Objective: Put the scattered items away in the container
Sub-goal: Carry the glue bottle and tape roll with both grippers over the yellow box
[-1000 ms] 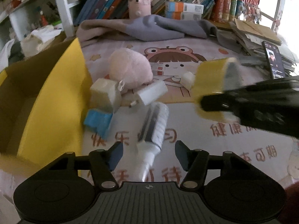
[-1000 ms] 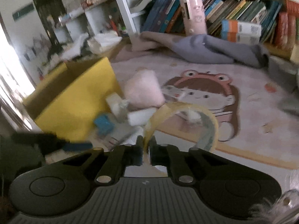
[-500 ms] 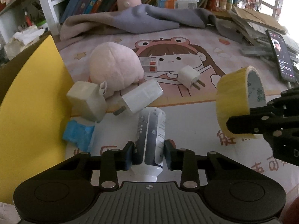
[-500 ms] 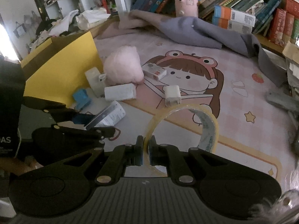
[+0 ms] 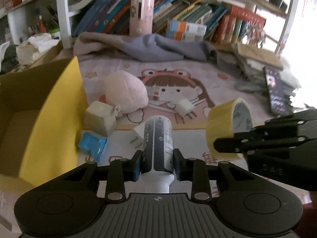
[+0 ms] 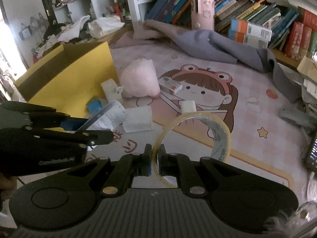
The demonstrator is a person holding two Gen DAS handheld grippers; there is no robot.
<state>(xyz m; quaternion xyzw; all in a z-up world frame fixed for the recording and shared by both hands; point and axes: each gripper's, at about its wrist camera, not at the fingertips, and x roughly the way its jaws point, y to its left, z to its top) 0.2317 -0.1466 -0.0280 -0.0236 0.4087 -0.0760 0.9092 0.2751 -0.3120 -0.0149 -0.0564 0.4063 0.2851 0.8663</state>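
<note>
Both cameras sat low and close behind their own fingers, looking forward across the cartoon mat (image 5: 198, 73) toward the bookshelf (image 6: 247, 11). The left wrist view faced straight ahead from beside the yellow box (image 5: 51, 119) at its left edge, with the right gripper (image 5: 233, 144) entering from the right. The right wrist view looked from farther right, angled slightly leftward, with the left gripper (image 6: 95, 132) at its left side. Both shared the box (image 6: 79, 79), the pink plush (image 5: 126, 91) (image 6: 140, 79), the grey blanket (image 5: 150, 47) (image 6: 218, 45) and the pink canister (image 5: 141, 15) (image 6: 202, 10).
</note>
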